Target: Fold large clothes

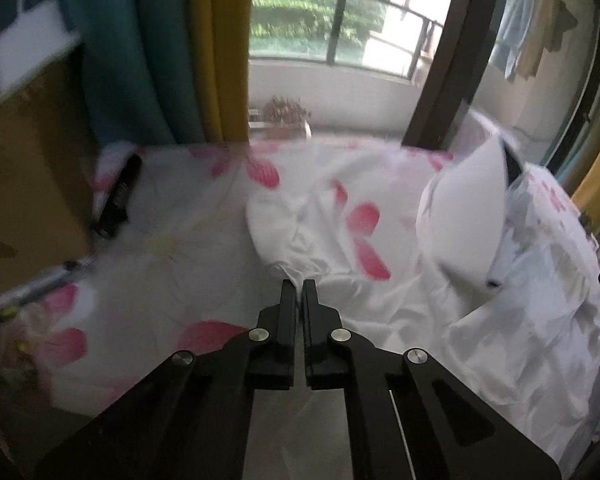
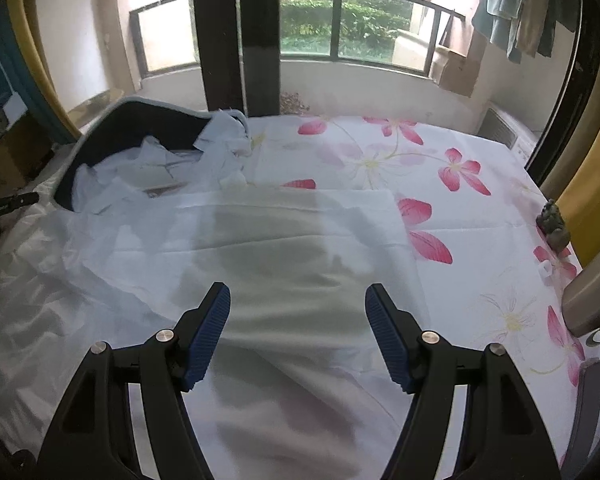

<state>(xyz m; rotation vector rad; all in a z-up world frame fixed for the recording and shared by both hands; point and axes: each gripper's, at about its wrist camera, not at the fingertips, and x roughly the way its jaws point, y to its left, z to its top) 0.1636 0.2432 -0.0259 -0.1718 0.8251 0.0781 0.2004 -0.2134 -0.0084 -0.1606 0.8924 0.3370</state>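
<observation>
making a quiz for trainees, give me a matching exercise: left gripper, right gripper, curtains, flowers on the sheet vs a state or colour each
Things:
1. left gripper
2. right gripper
3. curtains
4. flowers on the bed sheet

States or colours:
A. pink
B. jaws wide open, holding nothing
C. teal and mustard yellow
D. jaws shut on the white garment

Pairs: 1-D, 2-B, 3-C, 4-A

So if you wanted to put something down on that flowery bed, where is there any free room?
The clearest patch is the flowered sheet right of the spread white garment, up to the small figurine at the edge. The far left is crowded: a crumpled pale-blue shirt and a dark open case.
</observation>
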